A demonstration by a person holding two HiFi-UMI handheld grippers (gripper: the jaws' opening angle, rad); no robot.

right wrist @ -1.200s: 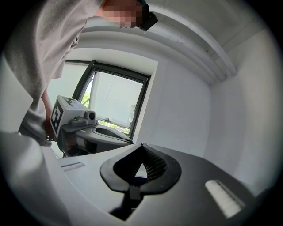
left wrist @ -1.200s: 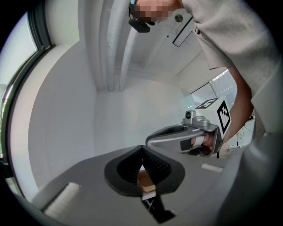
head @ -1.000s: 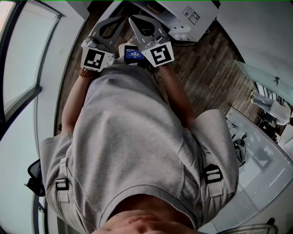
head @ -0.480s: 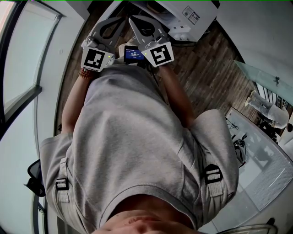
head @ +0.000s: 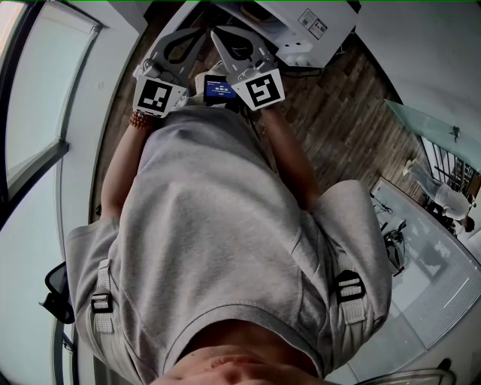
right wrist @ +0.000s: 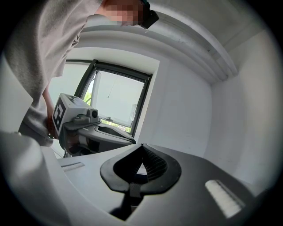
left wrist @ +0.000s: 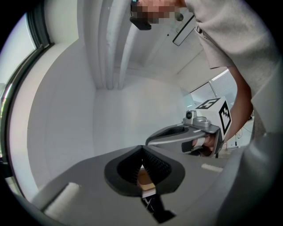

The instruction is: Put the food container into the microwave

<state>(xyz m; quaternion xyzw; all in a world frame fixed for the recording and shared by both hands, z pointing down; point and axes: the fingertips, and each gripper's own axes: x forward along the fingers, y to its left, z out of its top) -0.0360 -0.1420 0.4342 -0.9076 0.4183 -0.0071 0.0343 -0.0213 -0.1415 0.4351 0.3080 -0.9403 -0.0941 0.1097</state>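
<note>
Grey T-shirt cloth (head: 225, 241) fills most of the head view, as the camera looks down the person's front. Both tools are held close together just ahead of the body. The left gripper (head: 197, 34) has its jaws pressed together at the tips with nothing pinched. The right gripper (head: 216, 36) is likewise closed and empty, its tip almost touching the left one.

Between their marker cubes sits a small screen (head: 219, 89) glowing blue; its writing is too small to read. A bead bracelet (head: 139, 120) circles the left wrist.

Just beyond the jaw tips stands a white appliance (head: 301, 22), perhaps the microwave, though I cannot tell. It carries a label (head: 312, 24) with print too fine to read. The food container cannot be made out in any view.

Brown wood floor (head: 338, 113) spreads out to the right of the grippers, with open room there. Farther right lie pale glass-topped surfaces (head: 428, 256), well apart from the tools. A dark window frame (head: 45, 150) runs along the left edge, near the left elbow.

Both gripper views tilt upward. The left one faces a bare white wall and ceiling mouldings (left wrist: 110, 44). The right one faces a dark-framed window (right wrist: 115, 99) with daylight behind it.
</note>
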